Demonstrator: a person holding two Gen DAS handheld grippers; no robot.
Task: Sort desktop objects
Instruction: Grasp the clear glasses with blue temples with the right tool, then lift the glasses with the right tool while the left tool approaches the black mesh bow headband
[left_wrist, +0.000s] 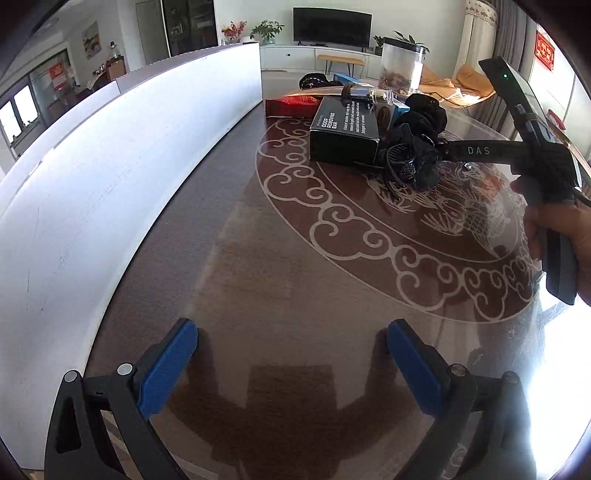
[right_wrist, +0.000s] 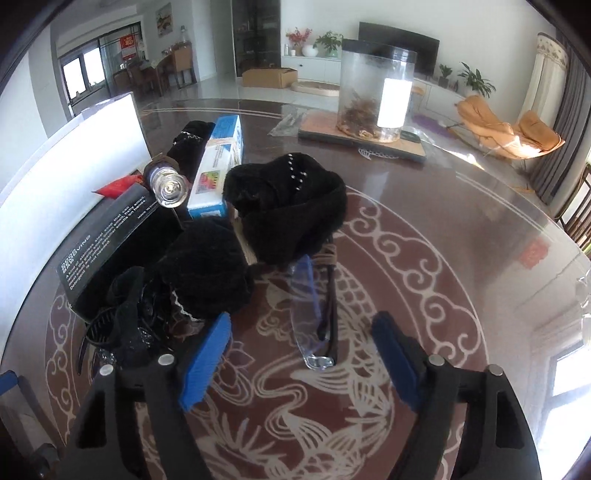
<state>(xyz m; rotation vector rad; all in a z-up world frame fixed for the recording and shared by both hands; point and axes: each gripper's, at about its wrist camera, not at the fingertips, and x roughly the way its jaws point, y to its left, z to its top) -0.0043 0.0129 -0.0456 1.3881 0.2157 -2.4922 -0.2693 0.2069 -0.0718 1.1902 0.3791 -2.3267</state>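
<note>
The jaws of both grippers stand apart and hold nothing: the left gripper (left_wrist: 291, 360) hangs over bare table (left_wrist: 280, 266) beside a white board (left_wrist: 122, 177). The right gripper (right_wrist: 301, 350) points down at clear glasses (right_wrist: 308, 310) lying on the table, just beside black fabric pieces (right_wrist: 288, 210) and a black box (right_wrist: 110, 236).

Right wrist view: box (right_wrist: 110, 243) left, glasses (right_wrist: 314, 314) centre on table (right_wrist: 461, 229), jar (right_wrist: 375, 90) upper centre behind, hat (right_wrist: 288, 210) between
</note>
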